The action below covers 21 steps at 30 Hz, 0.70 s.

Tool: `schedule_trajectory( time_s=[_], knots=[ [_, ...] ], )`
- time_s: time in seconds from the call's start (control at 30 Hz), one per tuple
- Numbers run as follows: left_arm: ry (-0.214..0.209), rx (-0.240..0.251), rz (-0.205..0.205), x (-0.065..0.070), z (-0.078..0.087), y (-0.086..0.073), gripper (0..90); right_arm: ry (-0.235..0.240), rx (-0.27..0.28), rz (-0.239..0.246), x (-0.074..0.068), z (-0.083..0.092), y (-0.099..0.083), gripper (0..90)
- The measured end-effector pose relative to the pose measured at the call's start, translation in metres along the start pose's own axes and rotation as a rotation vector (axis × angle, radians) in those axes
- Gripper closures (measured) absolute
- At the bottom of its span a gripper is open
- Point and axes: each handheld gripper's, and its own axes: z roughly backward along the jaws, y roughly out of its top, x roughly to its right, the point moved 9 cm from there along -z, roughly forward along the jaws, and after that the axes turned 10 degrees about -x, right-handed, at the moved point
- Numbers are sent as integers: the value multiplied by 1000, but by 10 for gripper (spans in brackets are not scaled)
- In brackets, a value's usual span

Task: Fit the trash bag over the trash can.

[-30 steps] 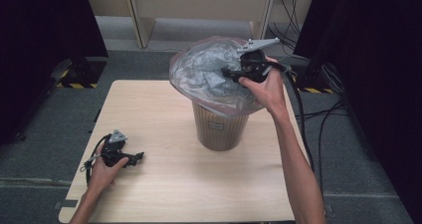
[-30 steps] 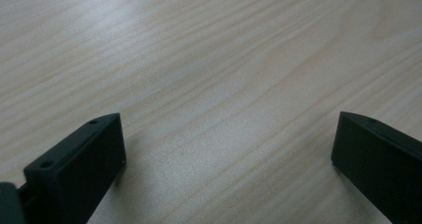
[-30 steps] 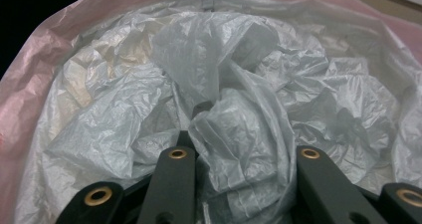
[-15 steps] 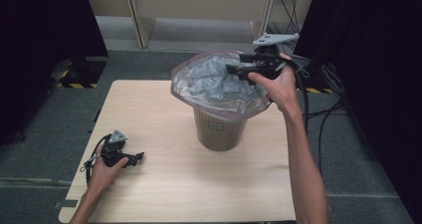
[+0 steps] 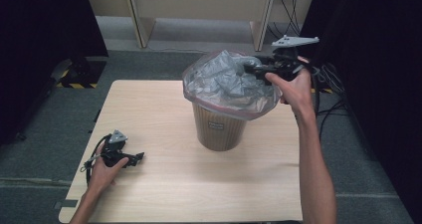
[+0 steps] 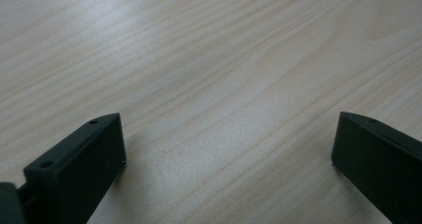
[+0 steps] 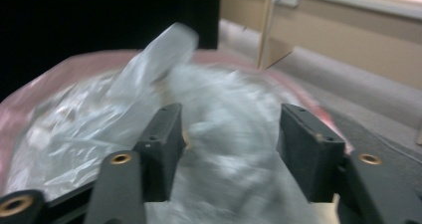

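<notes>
A tan ribbed bin (image 5: pixel 219 127) stands on the wooden table (image 5: pixel 164 184), lined with a crumpled clear plastic bag (image 5: pixel 224 82) with a pinkish rim. My right gripper (image 5: pixel 249 67) hovers at the bag's far right edge, pointing left over it. Its jaws stand apart and have just been closing a little. Loose plastic (image 7: pixel 99 119) lies in the gap between them (image 7: pixel 229 134), and neither pad presses on it. My left gripper (image 5: pixel 139 158) rests on the table at the near left, its jaws (image 6: pixel 229 149) wide apart over bare wood (image 6: pixel 199 45).
Dark curtains flank the table on both sides. Cables (image 5: pixel 328 84) trail on the grey floor at the right. Wooden furniture legs (image 5: pixel 139 20) stand beyond the table's far edge.
My right hand has moved to the right along the bag's far rim and its jaws have spread apart. The bag's right side now lies wider over the bin. The left hand has kept still.
</notes>
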Motion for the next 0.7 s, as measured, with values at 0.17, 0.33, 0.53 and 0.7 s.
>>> schedule_trajectory(
  time_s=[0.17,0.33,0.53,0.7],
  knots=[
    [0,0,0,0,0,0,0,70,-39,40,-27,-25,2,491],
    [1,0,-2,0,0,0,0,85,-61,73,-44,-37,8,476],
    [0,0,-3,0,0,0,0,66,-11,44,-37,-20,15,289],
    [0,0,-3,0,0,0,0,60,52,21,-24,3,20,211]
  ],
)
